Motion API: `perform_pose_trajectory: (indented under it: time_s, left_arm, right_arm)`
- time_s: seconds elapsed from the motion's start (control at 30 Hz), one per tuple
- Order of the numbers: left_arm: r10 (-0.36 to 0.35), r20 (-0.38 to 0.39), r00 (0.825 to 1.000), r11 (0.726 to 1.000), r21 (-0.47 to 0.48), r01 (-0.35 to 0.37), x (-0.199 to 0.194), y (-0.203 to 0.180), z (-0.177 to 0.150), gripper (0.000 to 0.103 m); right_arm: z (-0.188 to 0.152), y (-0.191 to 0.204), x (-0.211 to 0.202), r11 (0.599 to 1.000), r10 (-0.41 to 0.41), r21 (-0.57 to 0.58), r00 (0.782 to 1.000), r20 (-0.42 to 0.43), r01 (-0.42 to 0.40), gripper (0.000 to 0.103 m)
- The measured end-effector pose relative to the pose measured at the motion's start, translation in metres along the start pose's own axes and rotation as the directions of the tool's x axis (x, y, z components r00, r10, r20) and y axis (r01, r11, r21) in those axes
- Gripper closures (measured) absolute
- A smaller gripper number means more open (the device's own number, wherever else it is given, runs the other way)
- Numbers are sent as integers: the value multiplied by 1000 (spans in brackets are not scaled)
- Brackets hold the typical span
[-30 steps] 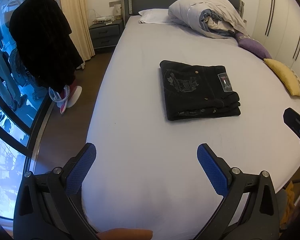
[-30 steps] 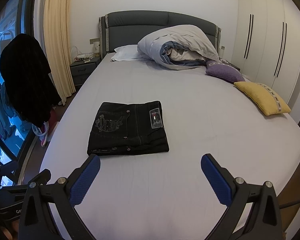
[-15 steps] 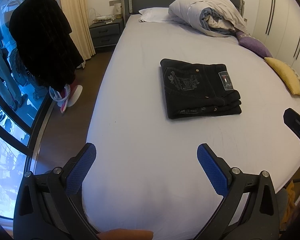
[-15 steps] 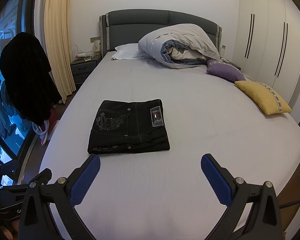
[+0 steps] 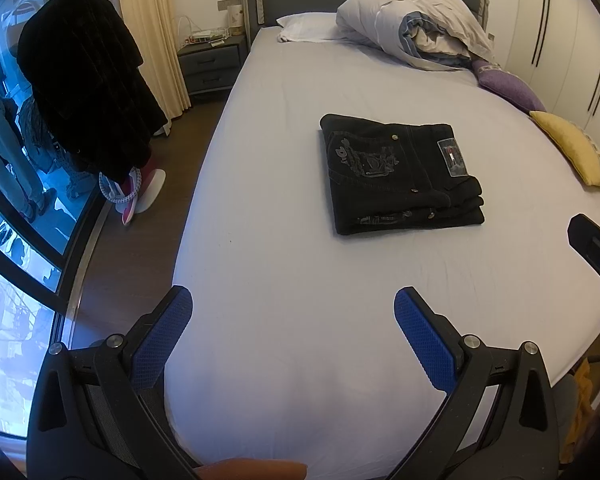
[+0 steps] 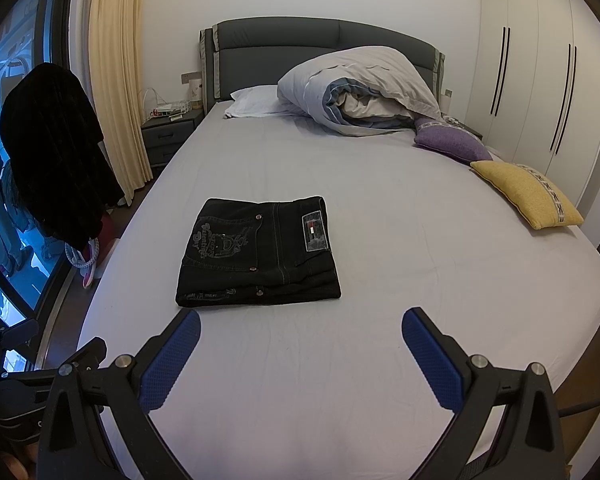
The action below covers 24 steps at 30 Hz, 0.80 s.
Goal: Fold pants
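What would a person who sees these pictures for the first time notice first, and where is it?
The eye goes first to the black pants, folded into a neat rectangle in the middle of the pale bed sheet. Next come the blue-padded fingers of the right gripper and the left gripper, both open and empty at the foot of the bed. At the right edge lie a yellow cushion and a purple cushion.

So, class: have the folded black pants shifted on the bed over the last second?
No. The folded black pants sit in the same spot on the grey sheet, same distance from the yellow cushion; only the cameras drifted slightly.
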<state>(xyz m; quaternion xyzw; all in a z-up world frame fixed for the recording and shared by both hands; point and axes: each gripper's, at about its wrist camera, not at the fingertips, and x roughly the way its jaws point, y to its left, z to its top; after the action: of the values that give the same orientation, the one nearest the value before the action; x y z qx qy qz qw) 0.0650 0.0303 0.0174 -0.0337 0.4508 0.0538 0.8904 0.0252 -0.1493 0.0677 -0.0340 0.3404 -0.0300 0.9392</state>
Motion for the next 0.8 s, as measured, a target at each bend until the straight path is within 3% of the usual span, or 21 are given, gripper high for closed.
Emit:
perform_pose_trajectory:
  time_s: [0.8]
  left_arm:
    - [-2, -3, 1000, 1000, -1, 2, 1, 2, -1, 0]
  right_arm:
    - [0, 0, -1, 1000, 1, -1, 1000, -3, -1, 0]
